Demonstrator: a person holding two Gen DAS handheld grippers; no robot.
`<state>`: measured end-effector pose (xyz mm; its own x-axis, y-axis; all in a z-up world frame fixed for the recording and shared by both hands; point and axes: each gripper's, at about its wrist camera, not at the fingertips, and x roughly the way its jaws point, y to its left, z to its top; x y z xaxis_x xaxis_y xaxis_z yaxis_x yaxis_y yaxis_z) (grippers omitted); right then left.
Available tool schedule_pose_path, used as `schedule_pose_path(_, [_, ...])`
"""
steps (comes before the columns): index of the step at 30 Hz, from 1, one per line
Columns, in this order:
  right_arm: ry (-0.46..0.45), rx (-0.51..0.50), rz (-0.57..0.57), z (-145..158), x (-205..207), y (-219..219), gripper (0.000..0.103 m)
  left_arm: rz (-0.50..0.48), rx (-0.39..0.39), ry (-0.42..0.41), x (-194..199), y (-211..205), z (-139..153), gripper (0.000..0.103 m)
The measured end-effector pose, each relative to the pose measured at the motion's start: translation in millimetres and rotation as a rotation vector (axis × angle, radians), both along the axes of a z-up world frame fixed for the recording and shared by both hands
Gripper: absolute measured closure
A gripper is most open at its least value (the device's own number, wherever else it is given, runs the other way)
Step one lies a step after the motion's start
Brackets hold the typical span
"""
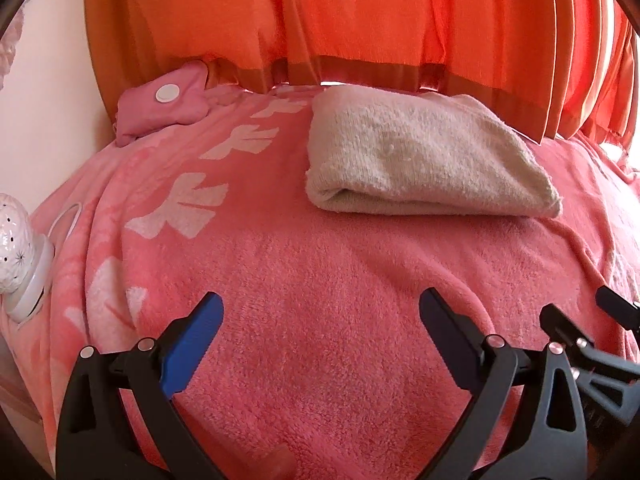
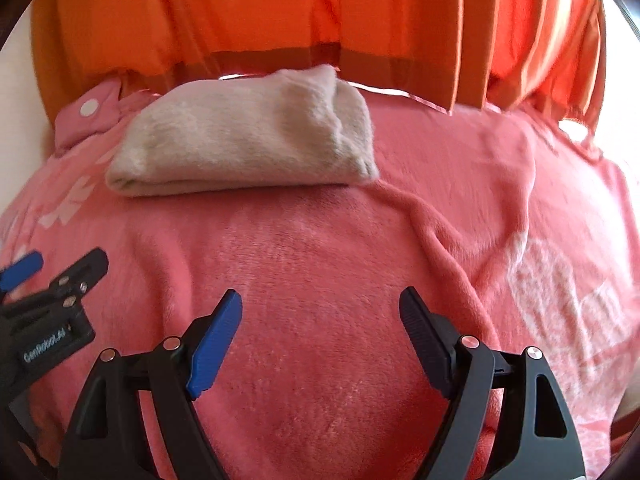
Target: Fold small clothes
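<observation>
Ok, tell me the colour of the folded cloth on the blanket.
Beige folded cloth; the left wrist view shows it best.

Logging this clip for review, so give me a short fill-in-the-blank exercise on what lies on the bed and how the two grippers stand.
1. The folded beige cloth lies on a ____ blanket.
2. Both the left gripper and the right gripper have their fingers ____, with nothing between them.
3. Behind the bed hang ____ curtains.
4. The small pink pouch carries a round ____ button.

Missing words: pink; open; orange; white
</observation>
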<state>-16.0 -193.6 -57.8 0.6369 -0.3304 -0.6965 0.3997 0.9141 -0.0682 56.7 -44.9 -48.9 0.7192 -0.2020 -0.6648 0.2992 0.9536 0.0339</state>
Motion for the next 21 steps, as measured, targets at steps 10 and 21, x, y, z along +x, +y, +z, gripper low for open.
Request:
schedule_pose_path(10, [-0.009, 0.001, 0.005, 3.1, -1.7, 1.0, 0.023, 0.006, -0.002, -0.006, -1.4, -0.3, 1.1, 0.007])
schedule_pose_path(21, [-0.01, 0.035, -0.013, 1.8, -1.1, 3.2, 0.023, 0.016, 0.015, -0.016, -4.4, -4.6, 0.2, 0.007])
